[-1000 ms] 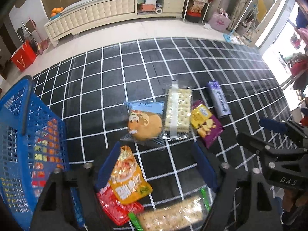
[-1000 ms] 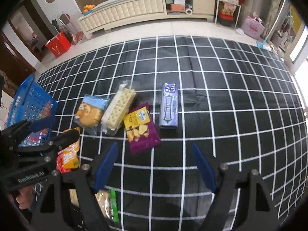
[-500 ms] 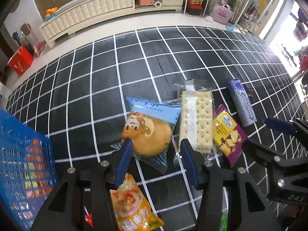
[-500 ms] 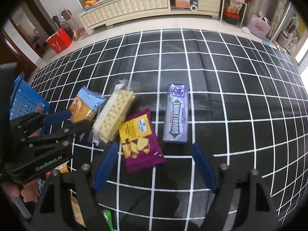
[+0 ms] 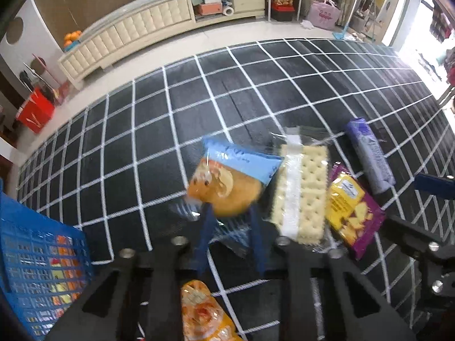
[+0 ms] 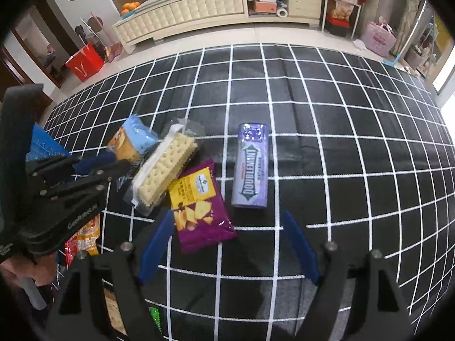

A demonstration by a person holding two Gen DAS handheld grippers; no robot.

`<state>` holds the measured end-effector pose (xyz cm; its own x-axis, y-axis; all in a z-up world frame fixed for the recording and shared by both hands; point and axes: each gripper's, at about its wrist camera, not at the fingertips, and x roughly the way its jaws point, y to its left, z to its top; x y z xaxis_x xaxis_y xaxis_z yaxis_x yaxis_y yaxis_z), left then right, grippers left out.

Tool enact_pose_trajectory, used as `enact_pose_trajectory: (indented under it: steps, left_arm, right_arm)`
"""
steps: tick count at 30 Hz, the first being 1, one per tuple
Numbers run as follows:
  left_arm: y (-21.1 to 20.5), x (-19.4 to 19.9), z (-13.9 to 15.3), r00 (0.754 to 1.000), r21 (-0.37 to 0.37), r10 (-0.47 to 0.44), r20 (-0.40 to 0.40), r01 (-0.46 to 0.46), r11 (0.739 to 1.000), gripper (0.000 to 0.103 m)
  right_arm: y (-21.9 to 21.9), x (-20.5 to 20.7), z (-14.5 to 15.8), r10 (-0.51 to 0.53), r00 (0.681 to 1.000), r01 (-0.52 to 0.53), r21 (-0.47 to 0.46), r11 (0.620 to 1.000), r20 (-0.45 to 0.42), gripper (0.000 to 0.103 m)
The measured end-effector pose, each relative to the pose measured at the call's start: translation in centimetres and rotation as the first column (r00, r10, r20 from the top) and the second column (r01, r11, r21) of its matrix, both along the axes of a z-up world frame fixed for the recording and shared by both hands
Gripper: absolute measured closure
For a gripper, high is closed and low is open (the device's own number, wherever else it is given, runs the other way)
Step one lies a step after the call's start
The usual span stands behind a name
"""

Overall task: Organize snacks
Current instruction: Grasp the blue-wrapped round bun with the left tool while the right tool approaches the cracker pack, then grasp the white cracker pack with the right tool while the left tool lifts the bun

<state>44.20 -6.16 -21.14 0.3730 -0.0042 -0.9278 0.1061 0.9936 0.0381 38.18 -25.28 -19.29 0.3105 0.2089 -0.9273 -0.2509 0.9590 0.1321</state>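
- Your left gripper has just been closing its jaws, and they now stand narrow, pinched on the clear near edge of the bun packet, the one with the blue top.
- That bun packet lies on the black grid mat, just to the left of the cracker pack, with their wrappers touching.
- To the right of the cracker pack you have the purple chip bag, overlapping its edge, and beyond that the Doublemint gum pack, lying apart from it.
- Your right gripper hangs with its jaws wide and nothing between the pads, above the near end of the purple chip bag.
- The blue basket sits well to the left of the cracker pack, with packets already inside.
- An orange snack bag lies nearer to you than the cracker pack, under your left gripper's body.
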Motion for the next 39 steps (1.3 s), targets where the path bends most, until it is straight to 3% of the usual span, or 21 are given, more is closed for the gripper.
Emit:
enact_pose_trajectory:
  steps: [9, 18, 25, 32, 39]
  left_arm:
    - [0.6, -2.8, 0.1, 1.0, -0.077, 0.03, -0.001, -0.03, 0.997, 0.1]
    - [2.4, -5.4, 2.4, 0.993, -0.12, 0.099, 0.068, -0.09, 0.989, 0.103]
    - [4.5, -5.7, 3.7, 0.978, -0.112, 0.161, 0.132, -0.147, 0.983, 0.103]
    - [5.8, -4.9, 3.0, 0.976, -0.145, 0.185, 0.119, -0.167, 0.975, 0.103]
    - [5.6, -4.8, 2.6, 0.979, -0.165, 0.178, 0.104, -0.159, 0.973, 0.103]
  right_arm:
    - [0.7, -0.7, 0.6, 0.0, 1.0, 0.0, 0.006, 1.0, 0.001, 0.021]
    - [2.5, 0.5, 1.9, 0.001, 1.0, -0.001, 0.026, 1.0, 0.001, 0.021]
    - [5.5, 3.1, -0.1, 0.0, 0.998, 0.003, 0.042, 0.999, -0.064, 0.021]
    - [8.9, 5.2, -2.5, 0.006, 0.995, -0.009, -0.038, 0.999, -0.102, 0.021]
    - [10.0, 5.1, -3.7, 0.051, 0.995, -0.056, -0.057, 0.997, -0.083, 0.04]
